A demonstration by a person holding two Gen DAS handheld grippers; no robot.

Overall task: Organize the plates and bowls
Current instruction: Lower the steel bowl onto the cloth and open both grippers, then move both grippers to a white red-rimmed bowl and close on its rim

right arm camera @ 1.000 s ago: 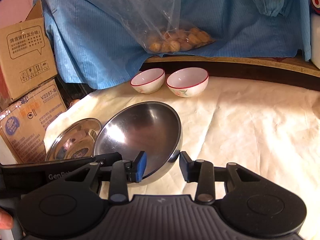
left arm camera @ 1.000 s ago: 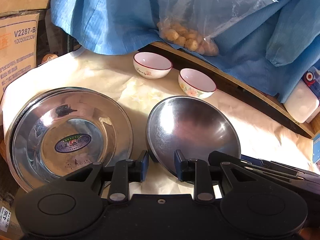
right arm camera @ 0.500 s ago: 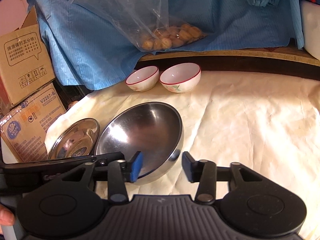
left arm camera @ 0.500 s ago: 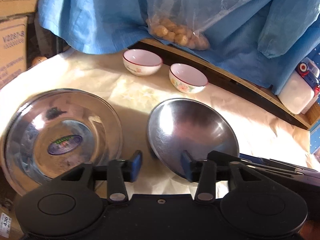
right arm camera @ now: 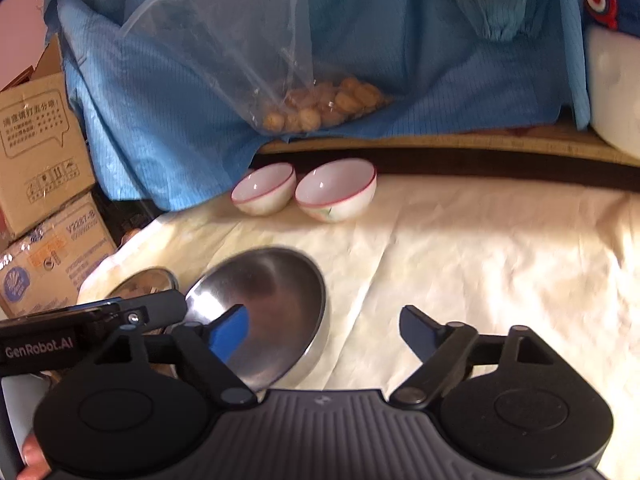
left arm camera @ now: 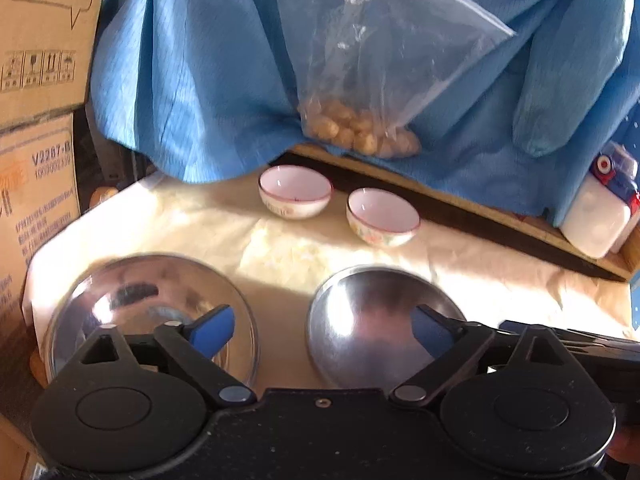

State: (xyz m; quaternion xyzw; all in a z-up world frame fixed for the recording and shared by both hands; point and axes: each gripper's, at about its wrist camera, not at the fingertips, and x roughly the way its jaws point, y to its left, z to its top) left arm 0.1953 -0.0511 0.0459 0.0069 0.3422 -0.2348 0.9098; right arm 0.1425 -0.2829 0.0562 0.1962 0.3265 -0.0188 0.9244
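Nearest, the left gripper (left arm camera: pixel 322 330) and the right gripper (right arm camera: pixel 324 330) are seen with jaws opening wide, nothing clamped. The steel bowl (left arm camera: pixel 380 320) lies on the cream cloth (right arm camera: pixel 480 260), mouth up, beside the steel plate (left arm camera: pixel 132 300); being round, no long axis is shown. It could be knocked by a spreading finger. Farther, two small ceramic bowls (right arm camera: pixel 304 192) could be pushed together and chipped

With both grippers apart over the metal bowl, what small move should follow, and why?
Probably draw both grippers back. The left gripper and right gripper are opening, and neither presses on the metal bowl, which rests on the cloth beside the metal plate. The two ceramic bowls remain separate.
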